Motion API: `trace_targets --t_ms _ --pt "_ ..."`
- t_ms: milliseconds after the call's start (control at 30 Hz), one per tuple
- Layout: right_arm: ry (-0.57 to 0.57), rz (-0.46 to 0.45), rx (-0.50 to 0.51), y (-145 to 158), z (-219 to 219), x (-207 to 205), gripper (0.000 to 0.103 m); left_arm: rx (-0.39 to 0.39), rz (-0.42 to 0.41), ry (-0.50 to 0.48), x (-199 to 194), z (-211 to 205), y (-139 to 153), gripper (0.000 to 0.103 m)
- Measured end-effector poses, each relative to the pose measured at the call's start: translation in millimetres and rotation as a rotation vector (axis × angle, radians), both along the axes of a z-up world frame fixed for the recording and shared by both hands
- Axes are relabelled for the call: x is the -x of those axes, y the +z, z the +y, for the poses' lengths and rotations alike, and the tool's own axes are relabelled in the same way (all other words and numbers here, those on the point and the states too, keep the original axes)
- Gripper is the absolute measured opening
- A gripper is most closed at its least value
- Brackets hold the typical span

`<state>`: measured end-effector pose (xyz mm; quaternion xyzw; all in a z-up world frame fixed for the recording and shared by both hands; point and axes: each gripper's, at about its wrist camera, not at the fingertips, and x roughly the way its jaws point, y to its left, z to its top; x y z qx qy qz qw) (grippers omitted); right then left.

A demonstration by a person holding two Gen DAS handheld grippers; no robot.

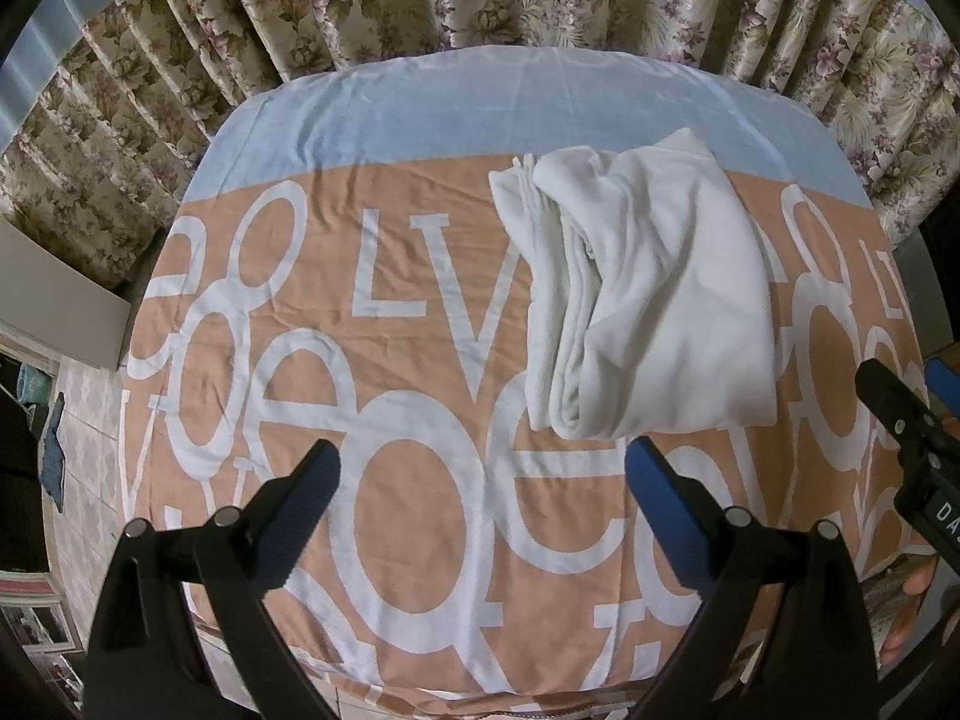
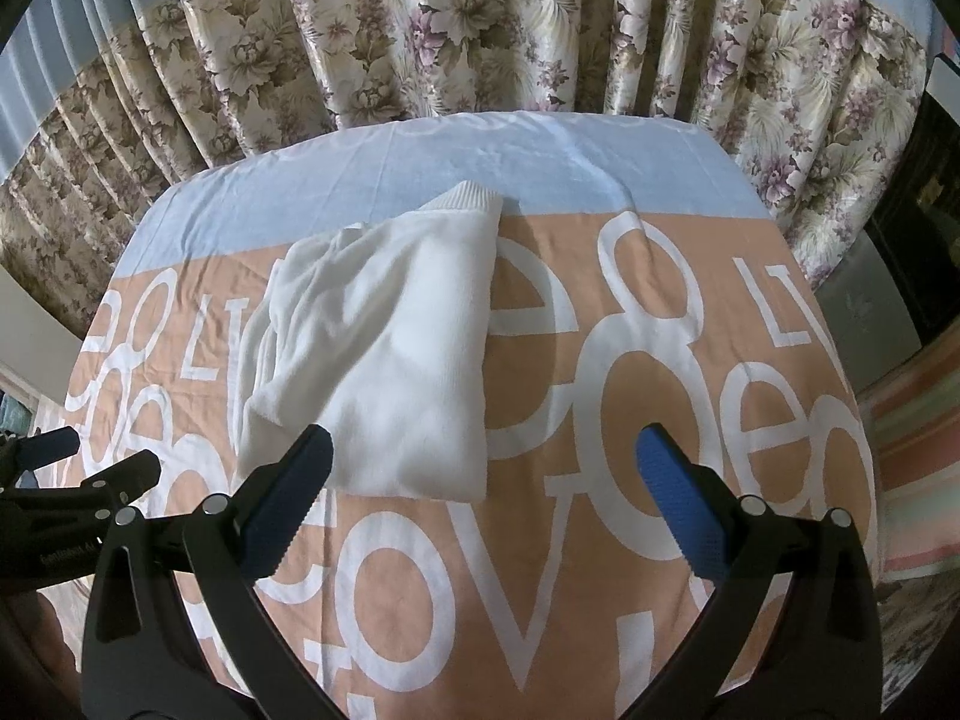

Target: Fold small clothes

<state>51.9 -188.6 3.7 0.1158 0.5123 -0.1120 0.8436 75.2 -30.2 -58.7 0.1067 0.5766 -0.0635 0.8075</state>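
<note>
— Where are your fingers right now?

— Both pairs are spread wide and hold nothing. My left gripper [image 1: 483, 480] hangs above the printed sheet [image 1: 420, 312], just short of the near hem of the white garment [image 1: 648, 300]. My right gripper [image 2: 486, 462] hangs at that same near edge, its left finger [image 2: 288, 504] overlapping the hem in the view; I cannot tell whether it touches the cloth.

— And the garment itself?

— It lies on the peach sheet with big white letters, already folded lengthwise into a long bundle. The ribbed cuff or collar [image 2: 465, 195] points away from me, reaching the pale blue band [image 2: 420, 162] at the far end. Its left side is bunched into loose pleats [image 1: 564, 276]; the right side lies smooth.

— So what is the step?

— I judge one more fold is due, near end onto far end. To do it well I would pinch the two near corners through all layers, the left one deep enough to catch the loose pleats, lift both evenly, and lay the hem down square on the ribbed end. The floral curtain [image 2: 480, 30] behind is well clear.
</note>
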Motion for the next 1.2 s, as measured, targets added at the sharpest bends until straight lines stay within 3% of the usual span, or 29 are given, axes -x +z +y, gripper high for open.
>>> trace_targets --t_ms 1200 --pt "0.006 0.013 0.002 -1.9 1.5 -0.3 0.1 0.019 0.027 0.017 0.3 -0.5 -3.2 0.096"
